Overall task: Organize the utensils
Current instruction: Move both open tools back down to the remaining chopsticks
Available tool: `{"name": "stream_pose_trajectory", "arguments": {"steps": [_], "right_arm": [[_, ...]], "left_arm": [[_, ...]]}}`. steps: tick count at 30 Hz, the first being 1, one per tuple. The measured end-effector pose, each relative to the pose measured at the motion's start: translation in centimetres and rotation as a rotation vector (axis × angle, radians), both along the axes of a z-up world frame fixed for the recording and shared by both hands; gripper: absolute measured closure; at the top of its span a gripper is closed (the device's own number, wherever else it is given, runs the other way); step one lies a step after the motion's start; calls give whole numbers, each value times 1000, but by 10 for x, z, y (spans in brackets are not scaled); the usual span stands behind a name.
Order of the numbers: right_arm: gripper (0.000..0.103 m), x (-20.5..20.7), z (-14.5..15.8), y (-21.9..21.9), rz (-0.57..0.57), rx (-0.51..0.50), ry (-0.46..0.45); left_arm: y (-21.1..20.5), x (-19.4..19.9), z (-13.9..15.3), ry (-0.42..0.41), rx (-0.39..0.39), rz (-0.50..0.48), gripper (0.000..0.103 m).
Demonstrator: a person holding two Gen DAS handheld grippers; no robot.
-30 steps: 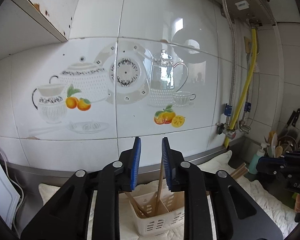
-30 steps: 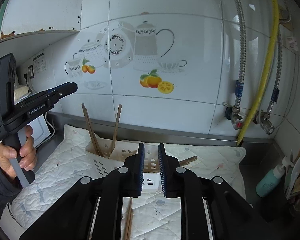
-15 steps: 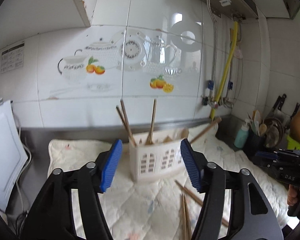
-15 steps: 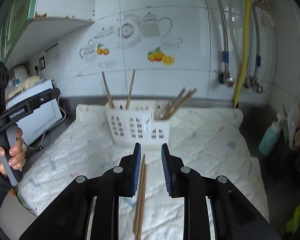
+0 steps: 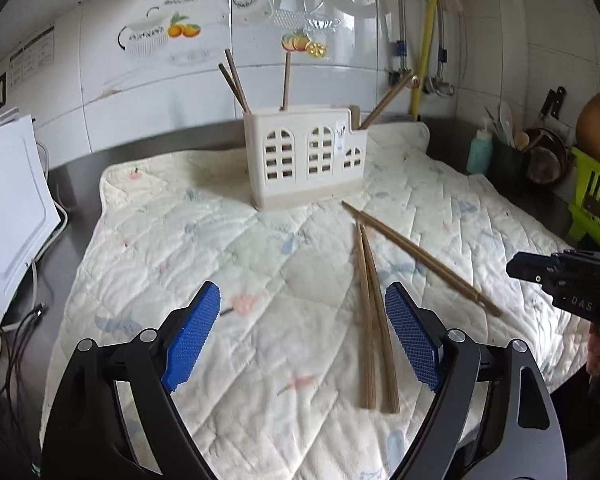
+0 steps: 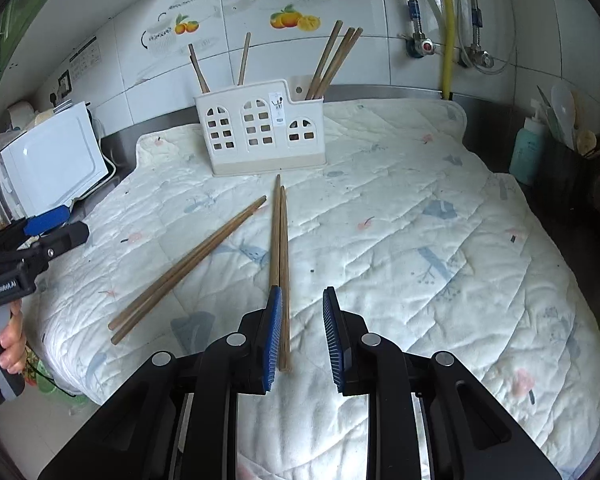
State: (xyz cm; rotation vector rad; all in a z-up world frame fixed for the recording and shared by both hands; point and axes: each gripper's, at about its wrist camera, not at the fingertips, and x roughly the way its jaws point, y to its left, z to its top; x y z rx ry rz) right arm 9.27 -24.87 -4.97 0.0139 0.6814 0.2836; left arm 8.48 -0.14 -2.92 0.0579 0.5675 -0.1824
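A white utensil holder with arched cut-outs stands at the back of a quilted mat; it also shows in the right wrist view. Several wooden chopsticks stand in it. Two pairs of chopsticks lie on the mat: one pair straight, one pair slanted. My left gripper is open wide and empty above the mat, left of the straight pair. My right gripper is open a little and empty, its left pad beside the straight pair's near end.
A white appliance stands left of the mat. A teal bottle and a dark pot of utensils stand at the right. A tiled wall with pipes is behind. A green rack is at the far right.
Both grippers have pulled back from the holder and tilted down toward the mat. The left gripper has opened from nearly shut to wide. The right gripper has opened slightly.
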Motion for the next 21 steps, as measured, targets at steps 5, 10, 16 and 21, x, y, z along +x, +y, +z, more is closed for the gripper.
{"name": "stream_pose_trajectory", "arguments": {"steps": [5,10,16,21], "right_arm": [[82,-5,-11,5,1,3,14],[82,-5,-19,7,0,-2,28],[82,-4,-24,5,-4,6,44],[83,-4,-27,5,-1,4,50]], "left_arm": [[-6,-8,-27,48,27,-14,20],[-9,-5,-43,94,39,-29,29],[-10,-1,-52,127,32,-47,37],[-16,0,-57,138,42,-71,48]]}}
